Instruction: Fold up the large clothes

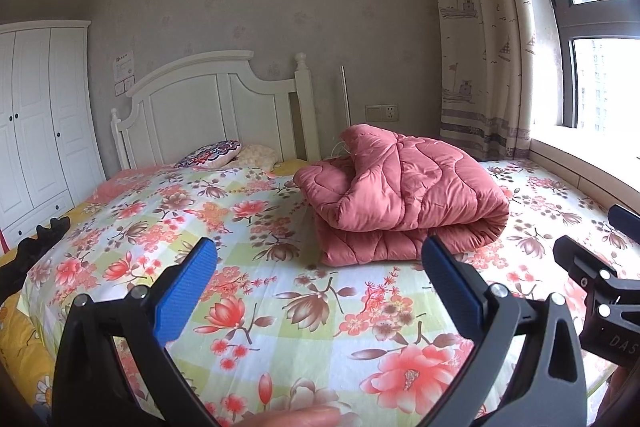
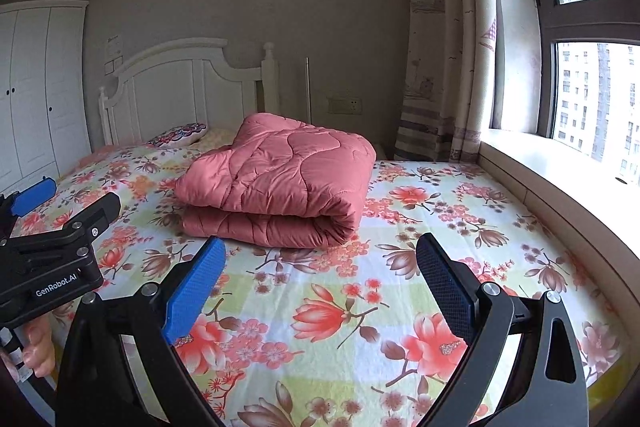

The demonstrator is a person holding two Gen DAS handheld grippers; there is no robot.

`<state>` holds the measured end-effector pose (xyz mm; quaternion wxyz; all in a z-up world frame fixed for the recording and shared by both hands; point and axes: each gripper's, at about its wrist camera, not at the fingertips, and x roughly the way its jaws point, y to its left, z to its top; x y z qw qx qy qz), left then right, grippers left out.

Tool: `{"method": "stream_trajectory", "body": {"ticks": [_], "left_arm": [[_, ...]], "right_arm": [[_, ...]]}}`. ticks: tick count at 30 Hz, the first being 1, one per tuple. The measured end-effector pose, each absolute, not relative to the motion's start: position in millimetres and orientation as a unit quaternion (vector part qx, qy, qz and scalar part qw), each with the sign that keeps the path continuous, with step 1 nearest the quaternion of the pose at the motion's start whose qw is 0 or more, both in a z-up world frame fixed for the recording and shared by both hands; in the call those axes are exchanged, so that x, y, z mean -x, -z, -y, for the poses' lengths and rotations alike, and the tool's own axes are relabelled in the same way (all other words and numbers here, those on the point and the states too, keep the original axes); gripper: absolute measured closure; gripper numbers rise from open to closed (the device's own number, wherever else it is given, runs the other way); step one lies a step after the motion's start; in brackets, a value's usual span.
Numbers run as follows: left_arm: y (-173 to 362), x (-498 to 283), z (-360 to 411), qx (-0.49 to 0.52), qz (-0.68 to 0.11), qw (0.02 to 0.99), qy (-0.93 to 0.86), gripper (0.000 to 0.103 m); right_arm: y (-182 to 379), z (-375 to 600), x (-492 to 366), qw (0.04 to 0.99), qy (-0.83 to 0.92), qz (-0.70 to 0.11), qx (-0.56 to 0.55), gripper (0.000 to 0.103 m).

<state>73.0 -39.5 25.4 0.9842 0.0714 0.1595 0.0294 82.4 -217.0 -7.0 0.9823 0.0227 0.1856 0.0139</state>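
Left wrist view: left gripper spread wide, grasping nothing, held above bed. Folded pink quilt lying mid-bed beyond the fingertips, apart from both pads, rounded fold toward the window side. Right gripper at right edge. Right wrist view: right gripper likewise spread, empty, above the sheet, quilt just ahead. Pillow by headboard.
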Motion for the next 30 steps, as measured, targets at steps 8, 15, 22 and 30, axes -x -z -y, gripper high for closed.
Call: {"method": "stream_trajectory", "body": {"ticks": [8, 15, 22, 30], "left_arm": [[-24.5, -72.5, 38.7, -0.070, -0.160, 0.984, -0.030, 0.002], [-24.3, -70.6, 36.6, -0.068, -0.157, 0.985, -0.029, 0.002], [-24.4, -69.9, 36.1, -0.067, -0.159, 0.985, -0.030, 0.002], [-23.9, -67.8, 35.2, -0.066, -0.161, 0.984, -0.032, 0.002]], "right_arm": [[4.8, 214.5, -80.5, 0.983, -0.017, -0.183, -0.021, 0.011], [2.9, 212.4, -78.5, 0.983, -0.019, -0.180, -0.019, 0.011], [4.0, 211.1, -79.3, 0.983, -0.021, -0.183, -0.018, 0.011], [4.5, 211.3, -79.4, 0.983, -0.022, -0.183, -0.020, 0.011]]}}
